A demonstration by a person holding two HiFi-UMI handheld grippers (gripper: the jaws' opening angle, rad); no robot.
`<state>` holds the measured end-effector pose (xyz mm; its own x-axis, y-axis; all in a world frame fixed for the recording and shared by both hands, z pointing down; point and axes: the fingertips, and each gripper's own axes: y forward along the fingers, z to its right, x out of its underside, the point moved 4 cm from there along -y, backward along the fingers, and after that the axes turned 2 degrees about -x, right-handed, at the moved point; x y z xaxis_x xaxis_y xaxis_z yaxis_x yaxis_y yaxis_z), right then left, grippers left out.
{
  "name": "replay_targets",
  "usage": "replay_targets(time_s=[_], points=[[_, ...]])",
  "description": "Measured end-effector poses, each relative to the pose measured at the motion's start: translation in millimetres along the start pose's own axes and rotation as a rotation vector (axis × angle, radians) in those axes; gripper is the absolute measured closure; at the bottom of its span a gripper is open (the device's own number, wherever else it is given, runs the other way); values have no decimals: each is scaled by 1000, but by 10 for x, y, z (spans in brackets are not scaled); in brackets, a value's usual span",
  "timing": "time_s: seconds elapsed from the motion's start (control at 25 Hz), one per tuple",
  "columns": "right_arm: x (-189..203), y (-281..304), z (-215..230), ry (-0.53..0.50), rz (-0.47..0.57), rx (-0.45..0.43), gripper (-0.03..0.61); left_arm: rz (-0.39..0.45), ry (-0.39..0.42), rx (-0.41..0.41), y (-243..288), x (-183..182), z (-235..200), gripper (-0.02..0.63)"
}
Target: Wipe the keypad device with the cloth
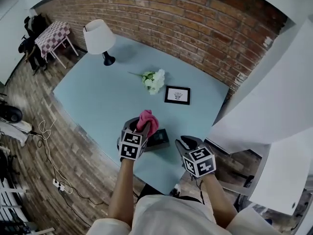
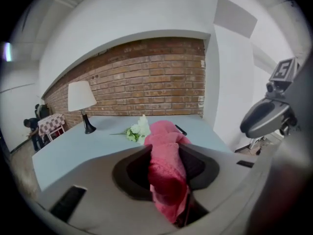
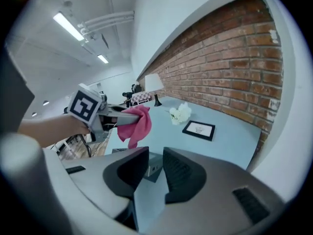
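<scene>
Low in the head view, two bare forearms reach up from the bottom edge, each hand carrying a gripper topped by a marker cube. The left gripper [image 1: 138,128], at lower centre, has its jaws clenched on a pink cloth [image 1: 148,120]. In its own view the folded fabric fills the gap between the pads and bunches out past their tips. In the right gripper view the cloth hangs loose from those jaws, clear of the tabletop. The right gripper [image 1: 187,143], lower right of centre, grips nothing: its jaws stand a little apart, with bare table and a corner of the device showing through the gap. The keypad device [image 1: 159,138], a dark box, sits on the near part of the pale blue table [image 1: 98,97], between the two grippers and just right of the left one. Farther up the table, near centre, lies a black picture frame [image 1: 177,95], with a bunch of white flowers [image 1: 154,81] just to its left. A white-shaded lamp [image 1: 99,38] stands at the table's far left corner. Behind it a brick wall [image 1: 195,23] crosses the top of the frame, and a small table with a checked cloth [image 1: 53,35] stands at upper left.
</scene>
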<state>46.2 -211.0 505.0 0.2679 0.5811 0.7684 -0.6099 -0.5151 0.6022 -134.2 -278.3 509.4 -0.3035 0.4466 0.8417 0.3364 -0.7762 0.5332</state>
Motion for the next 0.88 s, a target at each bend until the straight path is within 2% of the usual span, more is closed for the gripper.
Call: replay_targets(time_s=[0.16,0.28,0.36,0.56,0.68,0.88], points=[[-330,-165,-25,-107,82,15,485,62,-22,-22,-398,-110,187,446],[-521,-314,-90,-155,147,29,546,109,-33,-27,-706,-183,316,447],[-629,-412,-148,-174,180,13,562,137,-31,-41,-908,-242,387,446],[-785,-689,-334,-234,249,-30,565,205,-42,-118,-1423,-335,551,446],[-853,-875,-513,-281,297,-60,565,237,-22,-165,-1734,-355,667,446],[-913,-1146,-717,-281,361,-96,565,259,15,-216,-2136,-380,844,446]])
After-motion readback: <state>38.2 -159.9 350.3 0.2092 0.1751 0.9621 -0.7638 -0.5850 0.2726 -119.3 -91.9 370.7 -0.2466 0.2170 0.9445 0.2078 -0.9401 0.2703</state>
